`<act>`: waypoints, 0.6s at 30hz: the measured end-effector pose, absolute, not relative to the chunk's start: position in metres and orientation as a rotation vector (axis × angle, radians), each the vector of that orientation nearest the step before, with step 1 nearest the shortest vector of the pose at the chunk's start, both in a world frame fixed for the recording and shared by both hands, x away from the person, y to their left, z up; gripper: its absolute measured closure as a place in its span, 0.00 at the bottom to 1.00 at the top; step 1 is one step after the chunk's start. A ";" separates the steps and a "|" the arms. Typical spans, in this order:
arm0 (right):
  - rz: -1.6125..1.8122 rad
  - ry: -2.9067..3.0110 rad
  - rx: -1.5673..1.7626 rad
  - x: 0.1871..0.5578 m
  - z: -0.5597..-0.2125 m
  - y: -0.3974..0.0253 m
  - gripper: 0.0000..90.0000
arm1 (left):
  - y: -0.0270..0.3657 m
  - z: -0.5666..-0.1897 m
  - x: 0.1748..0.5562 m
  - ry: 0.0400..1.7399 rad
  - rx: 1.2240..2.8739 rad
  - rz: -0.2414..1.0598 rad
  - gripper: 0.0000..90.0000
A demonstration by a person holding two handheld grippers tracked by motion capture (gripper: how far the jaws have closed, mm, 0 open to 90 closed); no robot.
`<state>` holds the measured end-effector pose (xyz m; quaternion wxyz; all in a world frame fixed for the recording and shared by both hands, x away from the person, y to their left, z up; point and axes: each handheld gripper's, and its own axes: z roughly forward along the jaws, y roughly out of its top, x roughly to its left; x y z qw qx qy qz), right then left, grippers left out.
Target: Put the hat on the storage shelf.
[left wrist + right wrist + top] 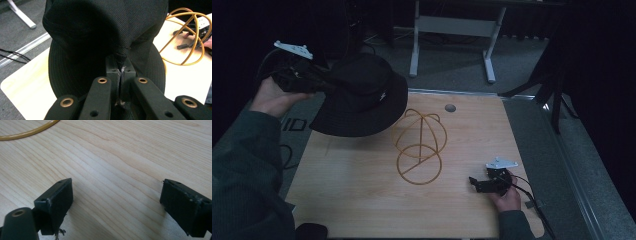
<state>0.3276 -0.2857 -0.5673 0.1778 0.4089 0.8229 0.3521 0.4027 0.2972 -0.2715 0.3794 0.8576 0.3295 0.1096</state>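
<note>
a black bucket hat (362, 95) hangs in the air above the far left part of the wooden table (362, 200), pinched by a fold of its brim between the closed jaws of the left gripper (319, 82). in the left gripper view the cloth (100, 30) bunches up from the clamped pads (113, 72) and the hat's brim fans out below, clear of the tabletop. just beside it, toward the table's middle, stands a yellow wire hat stand (419, 147) — a round base ring with a domed cage of hoops on an upright post — and the hat's near edge overlaps the stand's top hoops in the high view, though whether they touch cannot be told.

the right gripper (479, 182) rests low at the near right of the table, well apart from the stand, its jaws spread wide over bare wood with nothing between them; a curve of the stand's base ring (27, 132) shows at the far corner of its own view.

the step in hand looks to be the carry: the hat is lifted and nearly over the stand but not yet on it. the next move would seem to call for bringing the crown's opening squarely over the dome and lowering it before the left jaws let go — the light wire frame may tip or slide if the brim drags it, and the idle right gripper could steady the base.
</note>
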 end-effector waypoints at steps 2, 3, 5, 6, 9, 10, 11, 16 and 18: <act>0.996 2.328 1.157 0.328 -0.567 -0.286 0.12 | 0.297 -0.271 0.402 0.835 2.192 0.278 0.99; 0.996 2.328 1.157 0.328 -0.567 -0.286 0.12 | 0.297 -0.270 0.401 0.834 2.188 0.277 0.99; 0.996 2.328 1.157 0.328 -0.567 -0.286 0.12 | 0.297 -0.270 0.401 0.828 2.187 0.276 0.99; 0.996 2.328 1.157 0.328 -0.567 -0.286 0.12 | 0.297 -0.269 0.401 0.827 2.183 0.277 0.99; 0.996 2.328 1.157 0.328 -0.567 -0.286 0.12 | 0.297 -0.268 0.400 0.824 2.180 0.278 0.99; 0.996 2.328 1.157 0.328 -0.567 -0.286 0.12 | 0.298 -0.267 0.399 0.822 2.181 0.278 0.99; 0.996 2.328 1.157 0.328 -0.567 -0.286 0.12 | 0.298 -0.267 0.399 0.820 2.180 0.279 0.99; 0.996 2.328 1.157 0.328 -0.567 -0.286 0.12 | 0.298 -0.265 0.397 0.811 2.165 0.276 0.99; 0.996 2.328 1.157 0.328 -0.567 -0.286 0.12 | 0.299 -0.264 0.397 0.807 2.161 0.277 0.99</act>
